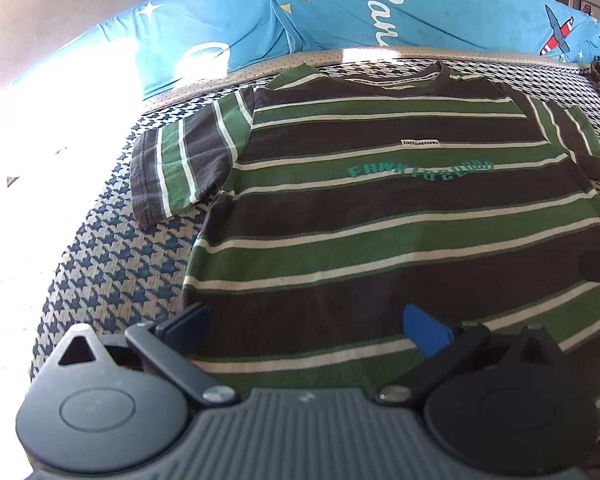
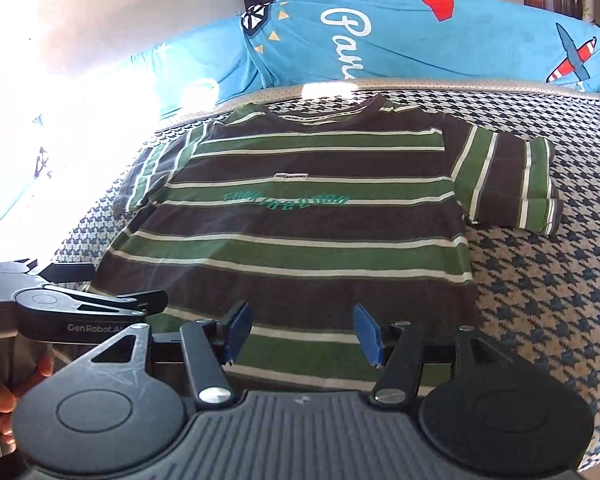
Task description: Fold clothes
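A striped T-shirt [image 1: 380, 216], dark with green and white bands and teal lettering, lies flat on the houndstooth bed cover [image 1: 112, 264]. Its collar is at the far side, its hem is nearest me, and both short sleeves are spread out. My left gripper [image 1: 308, 326] hovers over the hem's left part, open, with nothing between its blue pads [image 1: 424, 328]. In the right wrist view the same T-shirt [image 2: 300, 240] fills the middle. My right gripper [image 2: 303, 334] stands open above the hem with nothing held. The left gripper [image 2: 92, 304] shows at that view's left edge.
A long blue bedding roll [image 1: 340, 8] printed with white script and a red aeroplane lies along the far edge of the bed. Harsh sunlight washes out the bed's left side [image 1: 28, 140]. A hand [image 2: 0, 388] shows at the lower left. The houndstooth cover [image 2: 540, 280] lies bare on the right.
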`<state>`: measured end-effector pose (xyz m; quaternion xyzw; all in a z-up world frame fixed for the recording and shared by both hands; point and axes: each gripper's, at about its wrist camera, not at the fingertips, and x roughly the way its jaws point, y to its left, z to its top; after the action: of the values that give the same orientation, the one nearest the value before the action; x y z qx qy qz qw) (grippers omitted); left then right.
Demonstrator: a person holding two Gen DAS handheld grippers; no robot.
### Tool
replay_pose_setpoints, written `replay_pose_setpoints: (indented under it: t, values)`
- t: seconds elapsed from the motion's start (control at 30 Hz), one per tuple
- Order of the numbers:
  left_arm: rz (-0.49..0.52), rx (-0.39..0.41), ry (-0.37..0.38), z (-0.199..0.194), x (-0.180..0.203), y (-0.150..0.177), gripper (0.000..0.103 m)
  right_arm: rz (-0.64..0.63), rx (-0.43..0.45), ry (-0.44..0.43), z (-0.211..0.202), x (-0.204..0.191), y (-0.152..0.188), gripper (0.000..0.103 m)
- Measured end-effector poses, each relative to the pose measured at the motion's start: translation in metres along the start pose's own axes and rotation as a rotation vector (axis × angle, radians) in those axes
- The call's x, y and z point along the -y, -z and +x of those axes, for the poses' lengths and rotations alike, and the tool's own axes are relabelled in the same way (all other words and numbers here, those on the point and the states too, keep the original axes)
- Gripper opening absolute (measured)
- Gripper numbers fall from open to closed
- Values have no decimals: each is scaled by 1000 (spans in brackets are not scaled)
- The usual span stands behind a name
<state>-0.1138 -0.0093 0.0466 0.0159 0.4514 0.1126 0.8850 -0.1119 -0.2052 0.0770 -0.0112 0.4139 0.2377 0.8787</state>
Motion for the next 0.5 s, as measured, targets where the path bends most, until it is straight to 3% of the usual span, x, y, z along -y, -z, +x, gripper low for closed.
replay_pose_setpoints:
  t: [0.5]
  values:
    - [33, -6, -14, 26, -1, -24, 103, 125, 36, 82, 19, 52, -43, 62]
